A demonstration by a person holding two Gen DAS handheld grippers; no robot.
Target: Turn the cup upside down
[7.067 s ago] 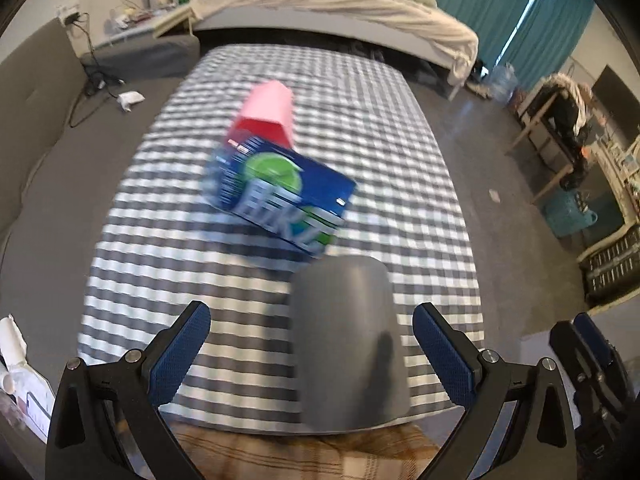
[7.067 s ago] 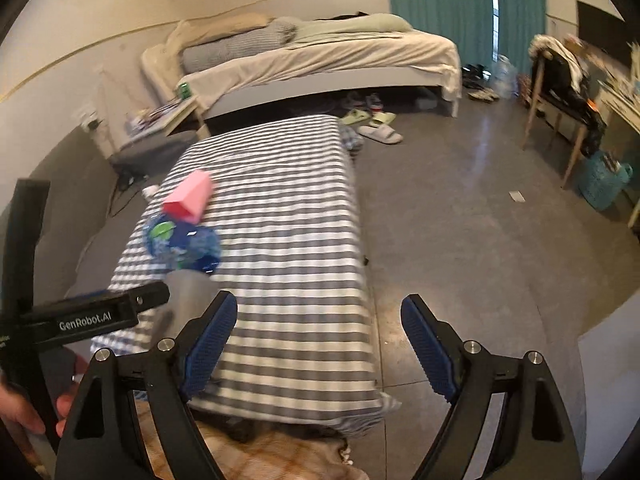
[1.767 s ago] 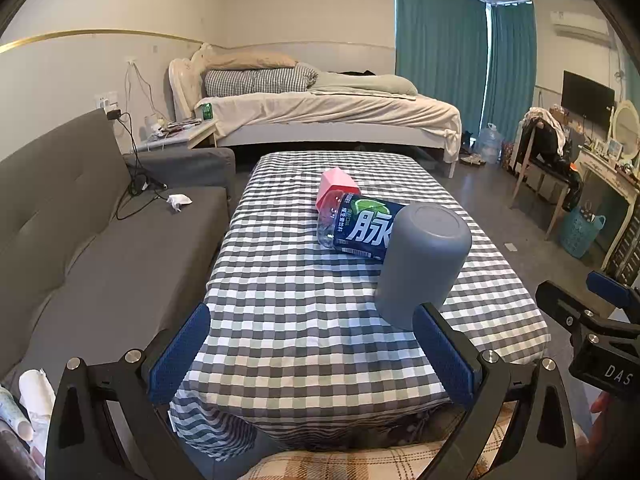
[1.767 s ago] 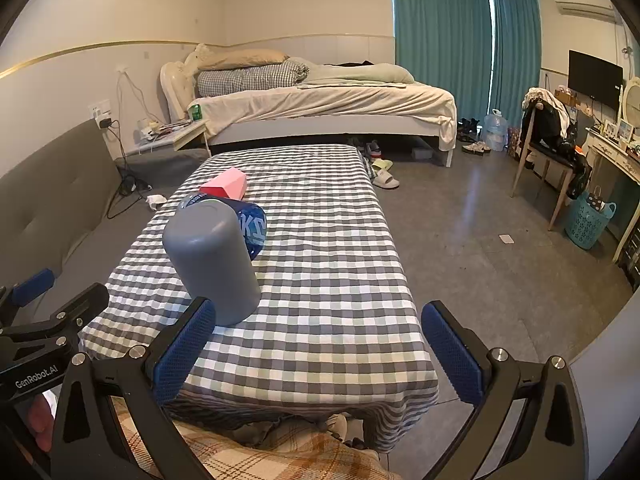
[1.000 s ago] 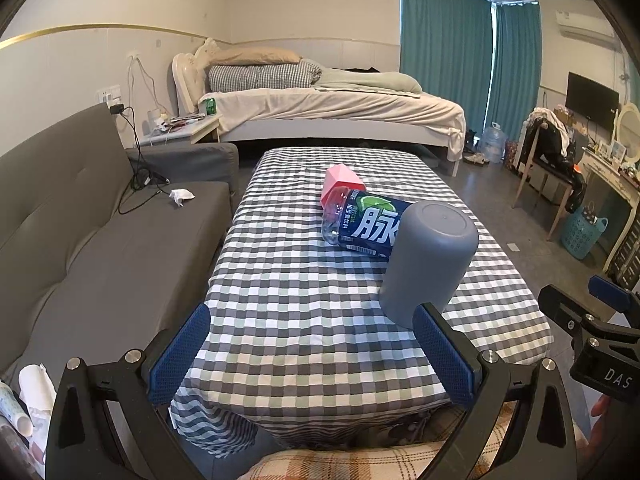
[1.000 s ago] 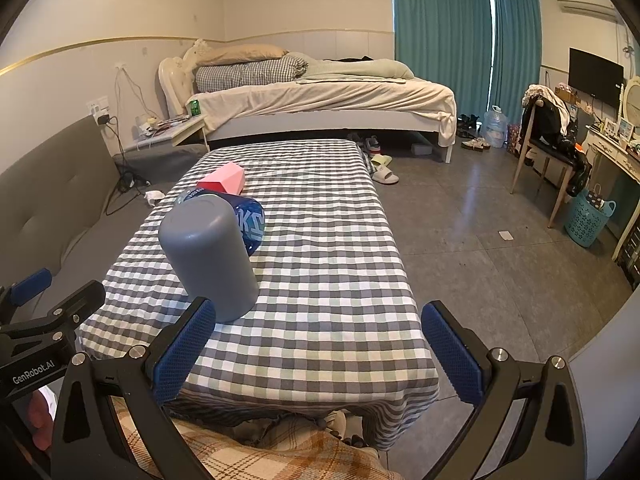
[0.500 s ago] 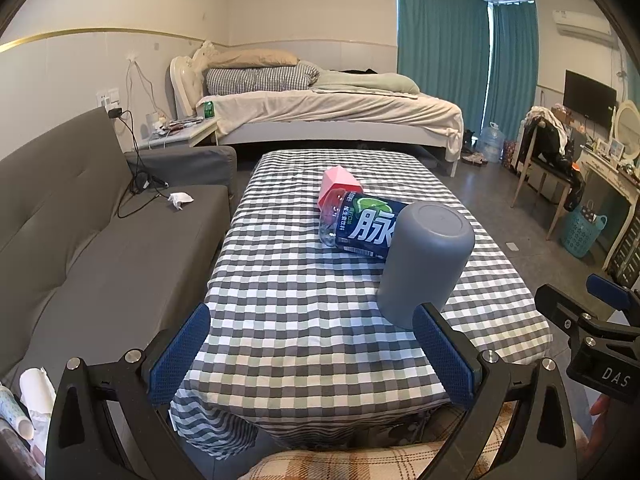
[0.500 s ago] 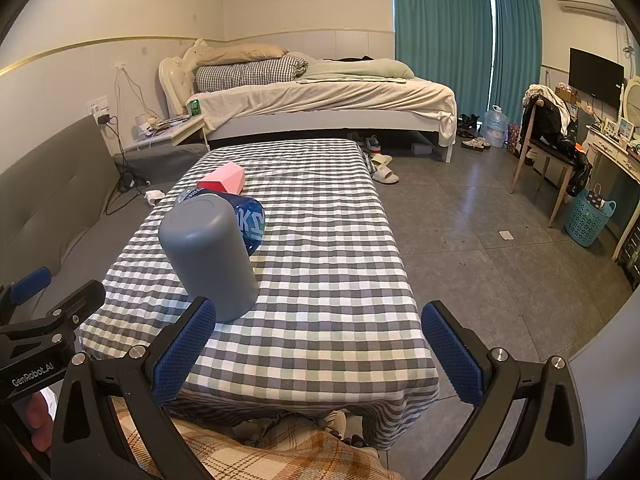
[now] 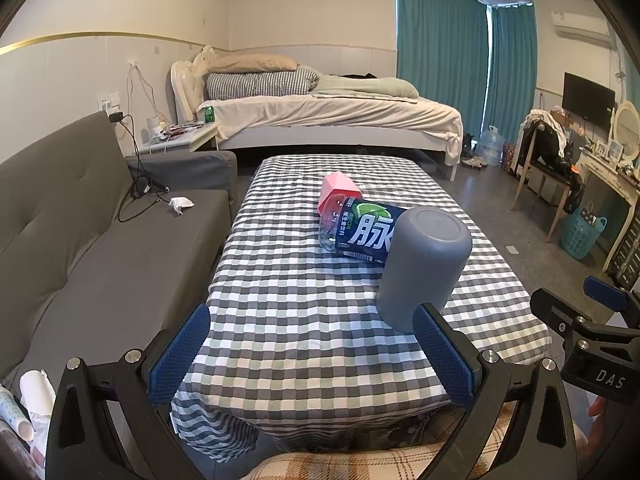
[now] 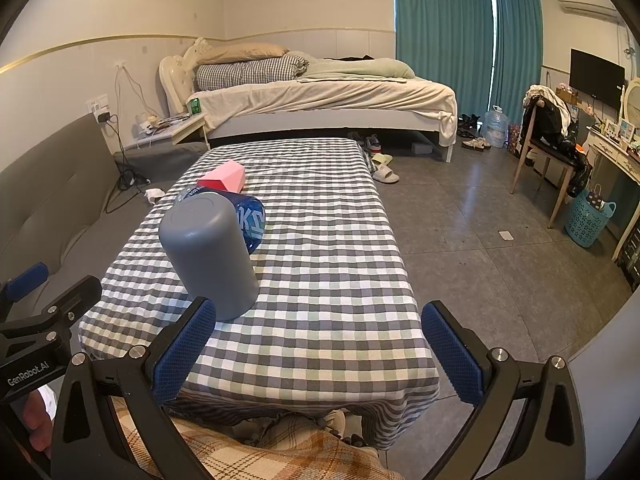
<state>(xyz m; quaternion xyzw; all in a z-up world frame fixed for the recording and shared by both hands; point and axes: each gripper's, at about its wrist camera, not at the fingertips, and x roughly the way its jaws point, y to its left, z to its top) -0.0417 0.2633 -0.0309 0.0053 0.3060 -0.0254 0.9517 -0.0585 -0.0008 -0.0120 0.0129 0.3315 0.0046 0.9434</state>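
On checked table (image 9: pixel 304 320), near front edge, grey cup (image 9: pixel 422 268) mouth-down beside bottle (image 9: pixel 360 230); likely light, rigid, smooth plastic, best gripped mid-wall; left gripper (image 9: pixel 312 356) and right gripper (image 10: pixel 316 350) both spread wide, empty.

Both wrist views face along the checked table (image 9: pixel 304 304), sharing it.

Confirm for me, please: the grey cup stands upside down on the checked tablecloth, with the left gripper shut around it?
Not quite. The left gripper is open and holds nothing, as the left wrist view shows. The grey cup does stand upside down on the checked tablecloth, free of both grippers; the right gripper is open too.
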